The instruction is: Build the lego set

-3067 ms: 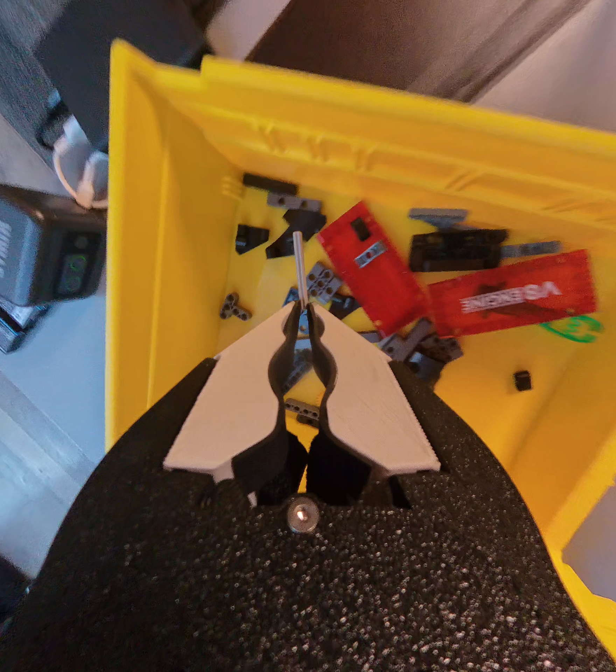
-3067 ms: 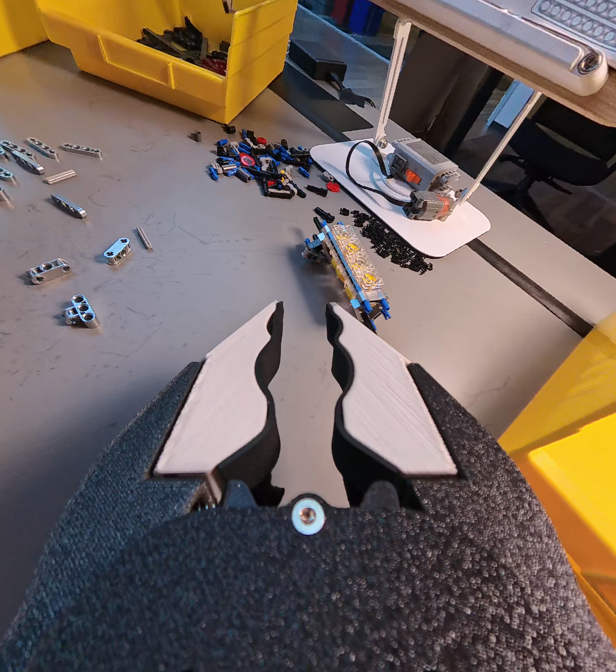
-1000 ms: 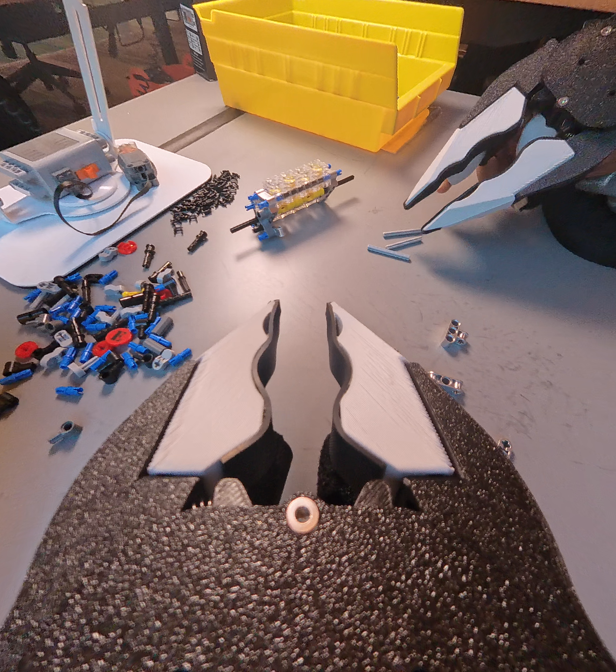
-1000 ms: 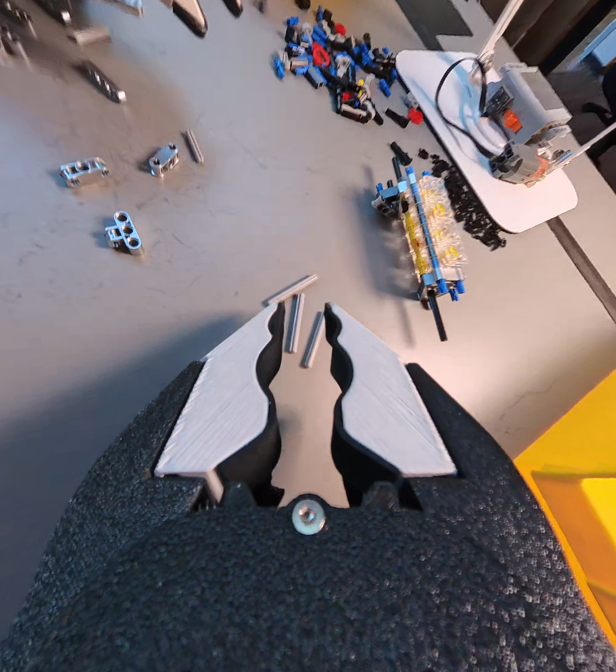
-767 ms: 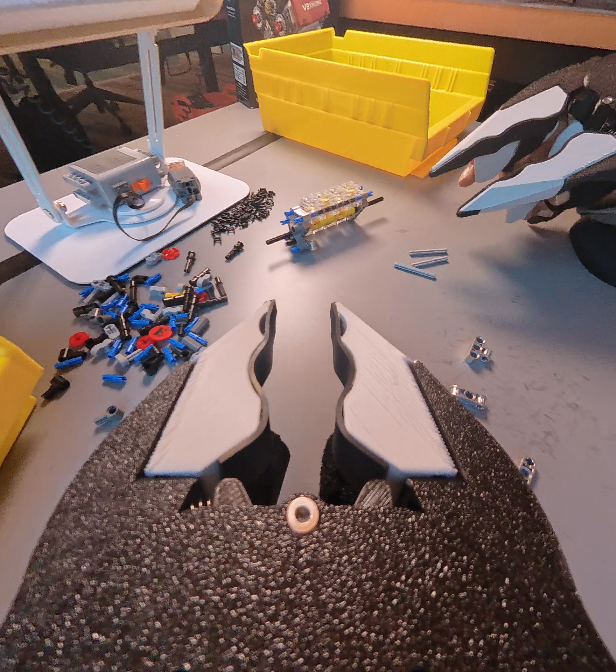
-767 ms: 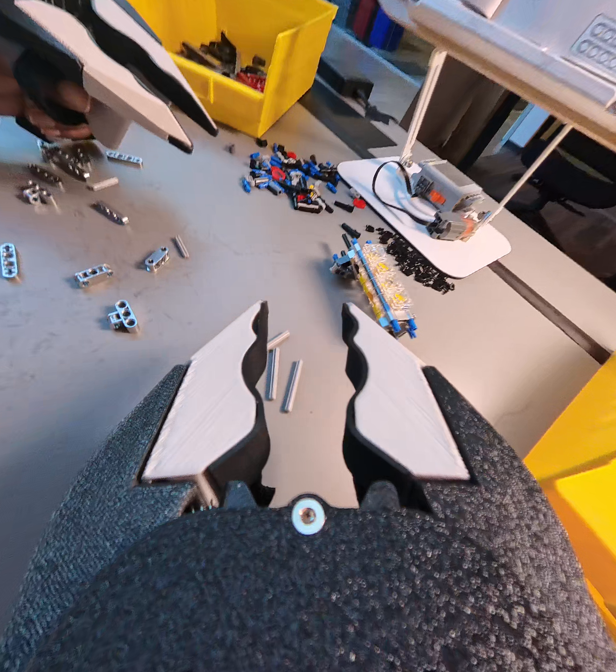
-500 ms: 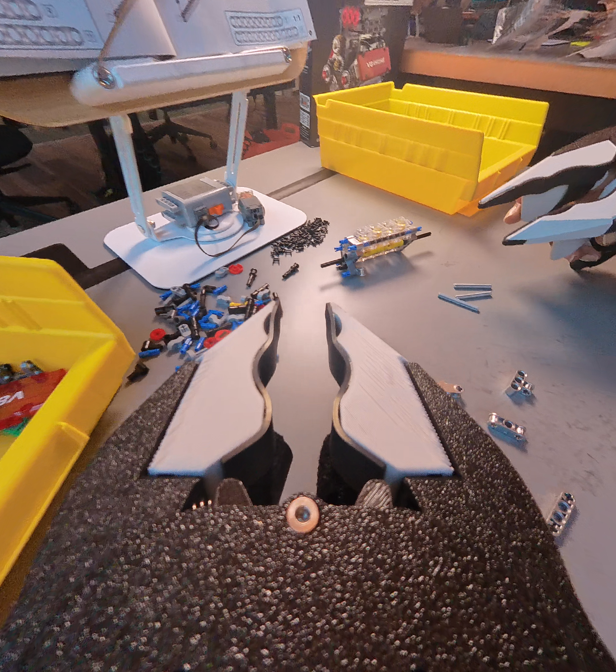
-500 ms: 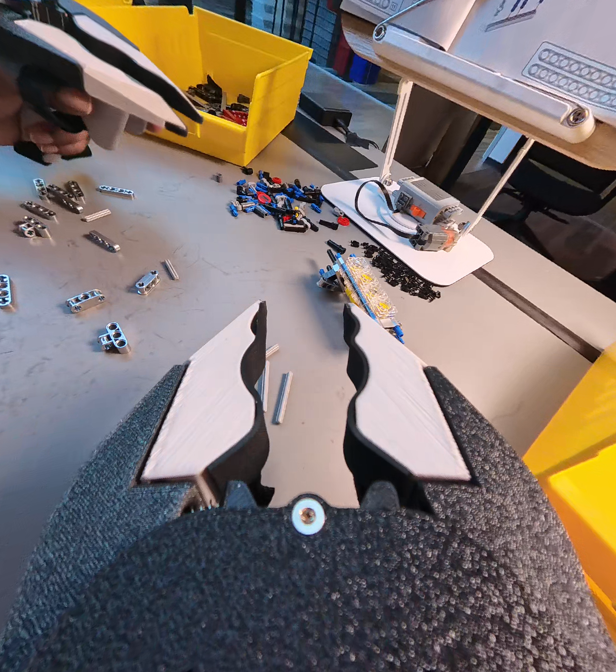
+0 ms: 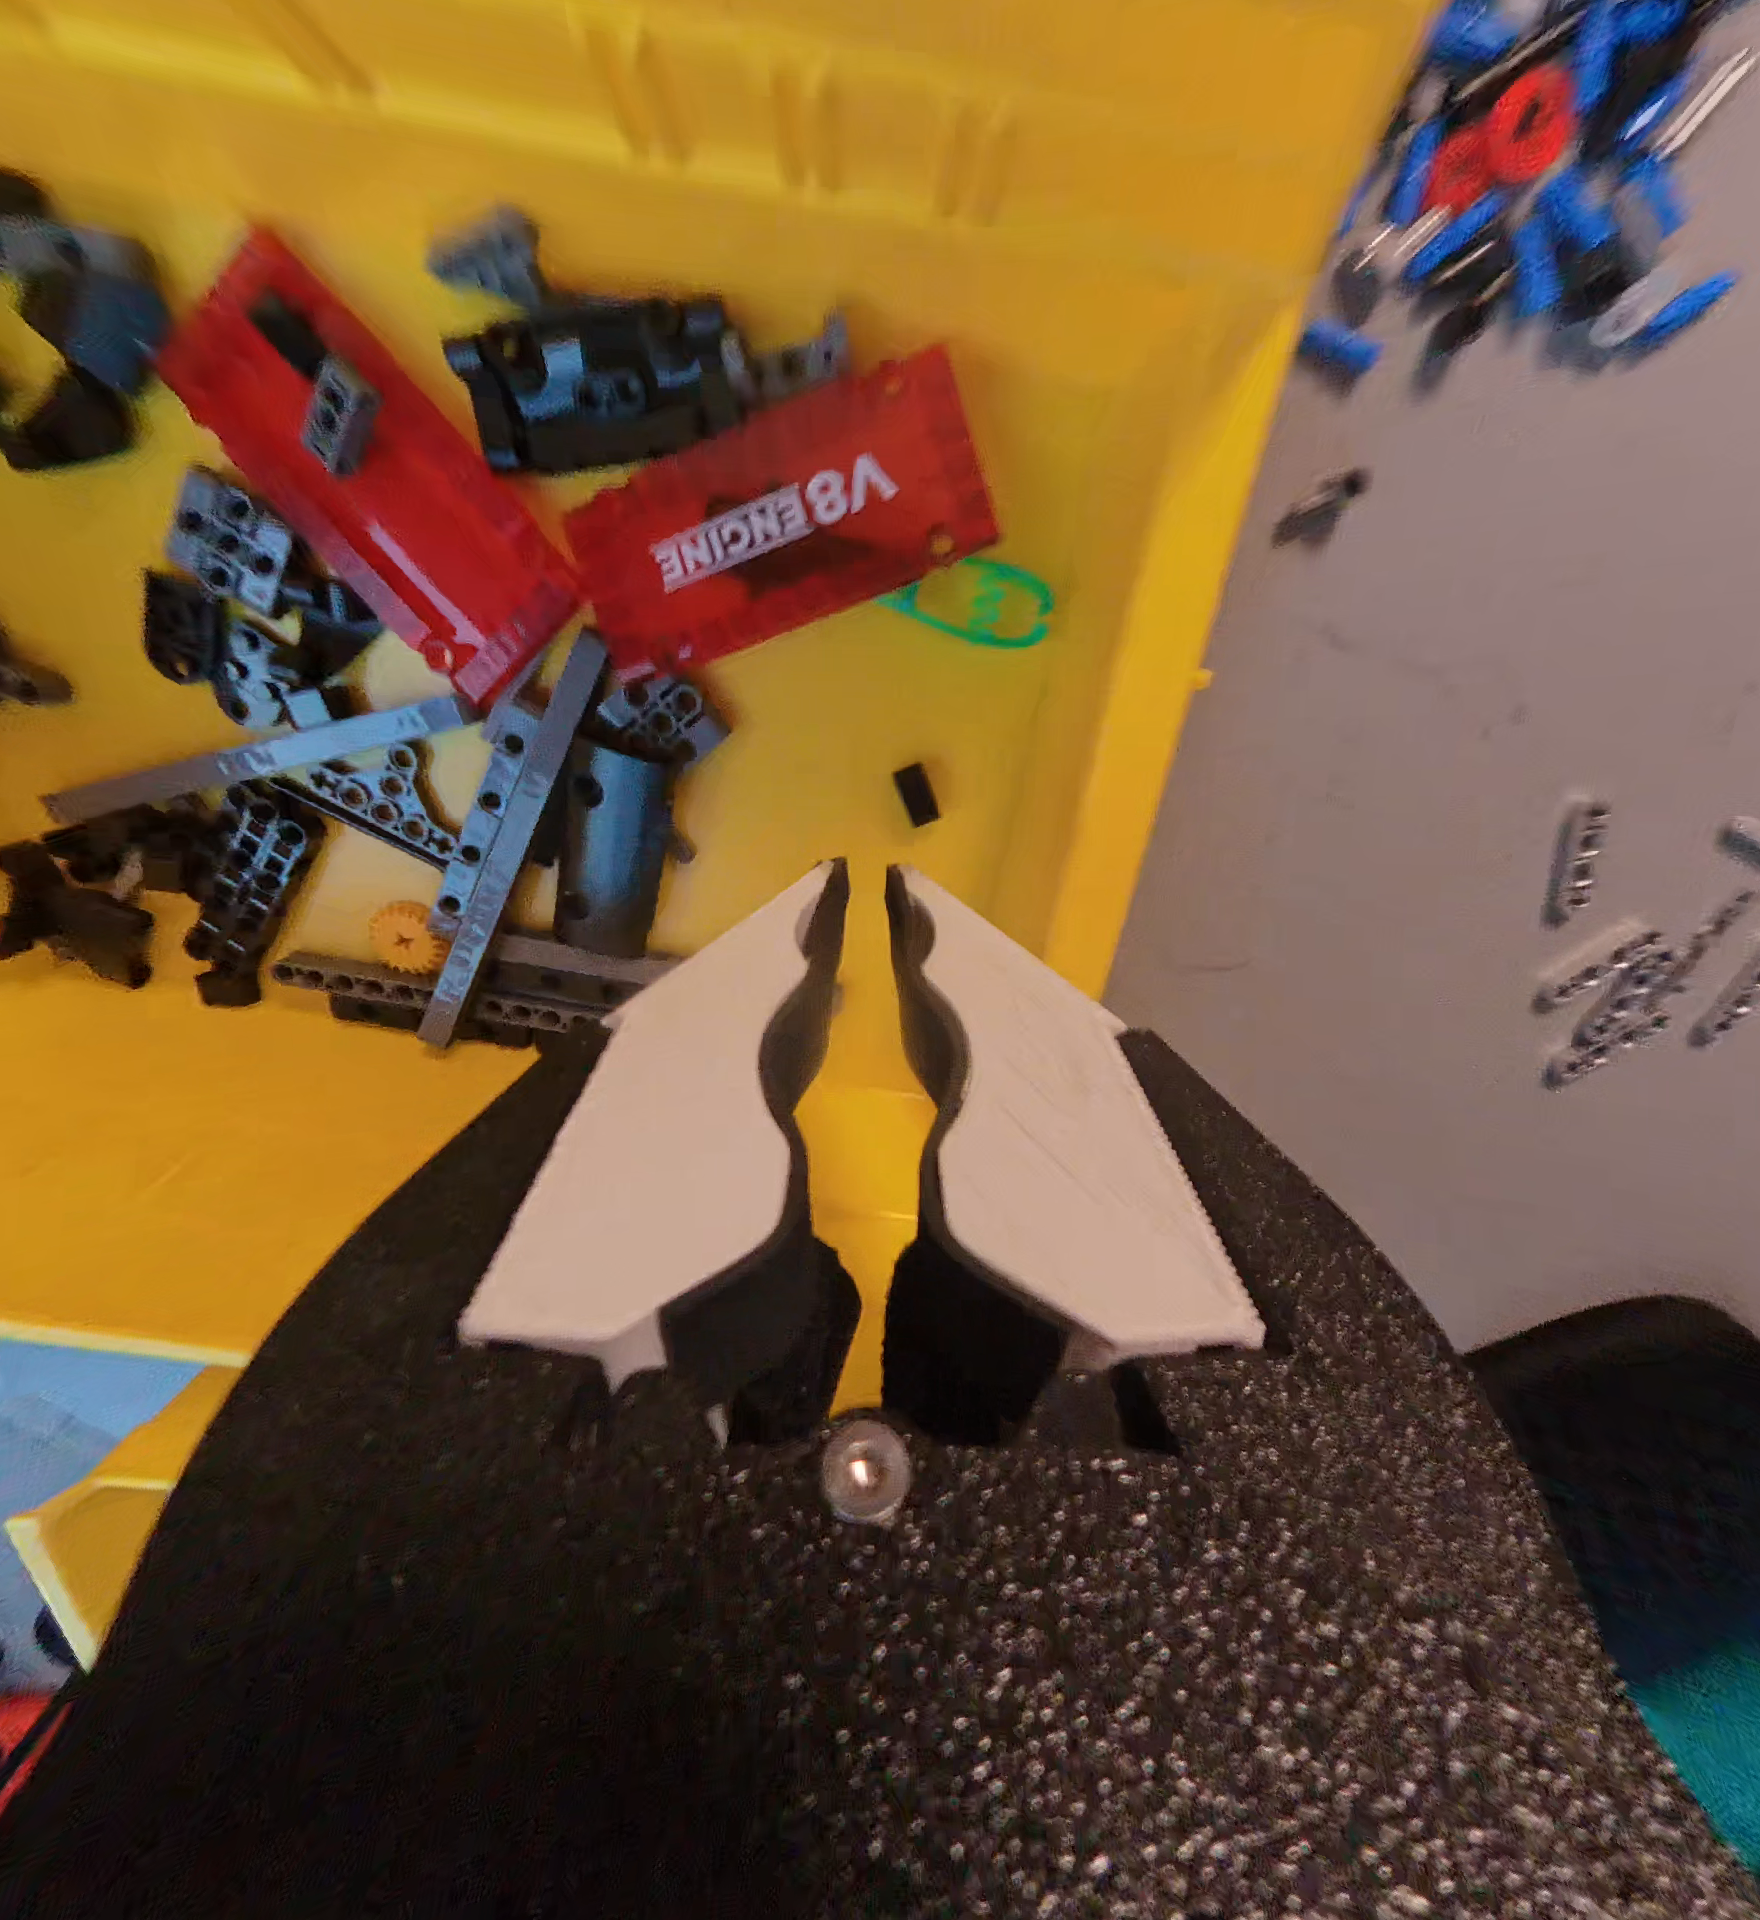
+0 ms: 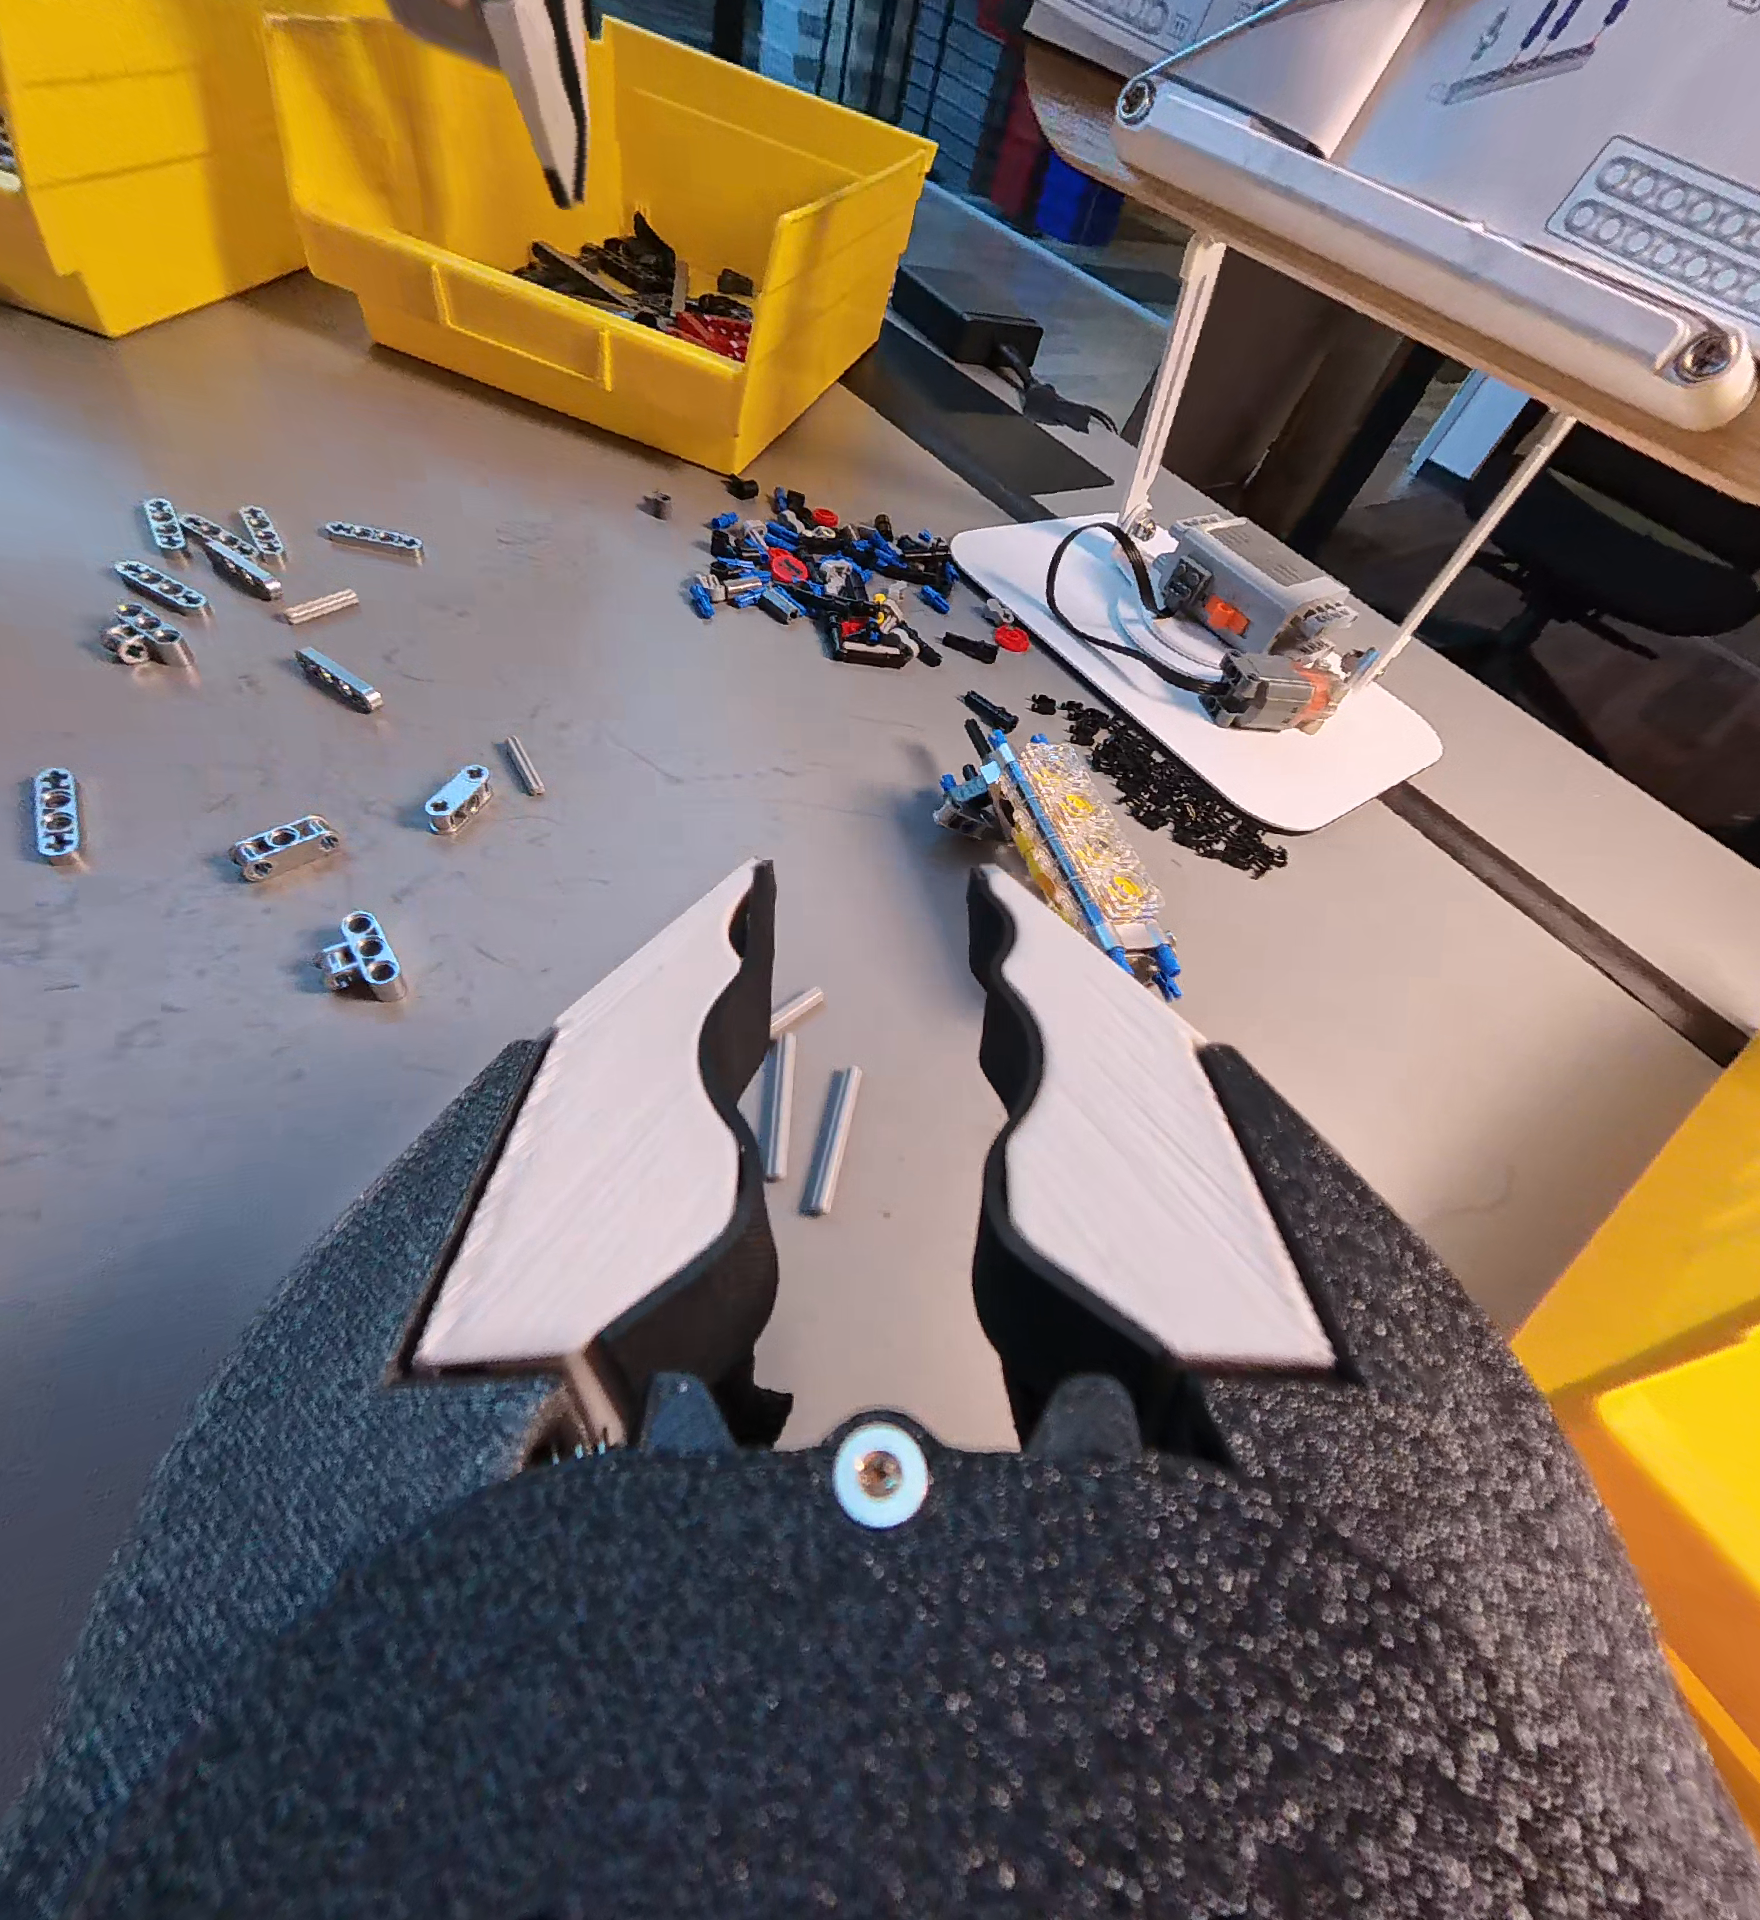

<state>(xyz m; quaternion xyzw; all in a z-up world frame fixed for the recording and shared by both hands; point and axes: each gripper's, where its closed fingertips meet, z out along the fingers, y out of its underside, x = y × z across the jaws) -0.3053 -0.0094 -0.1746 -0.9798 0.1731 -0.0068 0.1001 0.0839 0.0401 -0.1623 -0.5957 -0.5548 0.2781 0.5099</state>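
Yellow plastic bin [image 9: 1115, 343] of black, grey and red building-toy parts [image 9: 502, 727] sits at the grey bench [image 10: 595, 675] edge; the left gripper [image 9: 863, 868] hovers over it, jaws nearly closed and empty. Right gripper [image 10: 871, 878] hangs above three short grey axle rods [image 10: 830, 1141], jaws wide apart, holding nothing.

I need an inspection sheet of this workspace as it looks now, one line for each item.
Surface: grey table, scuffed.
Job's things: clear block assembly; three grey axles below the right tongs.
Clutter: grey beams, pile of blue, black and red pins, black pins.
Grippers: left tongs slightly open, empty, over a yellow bin of parts; right tongs open, empty.
Cables: black cable on the white plate.
Surroundings: more yellow bins, a stand overhead.
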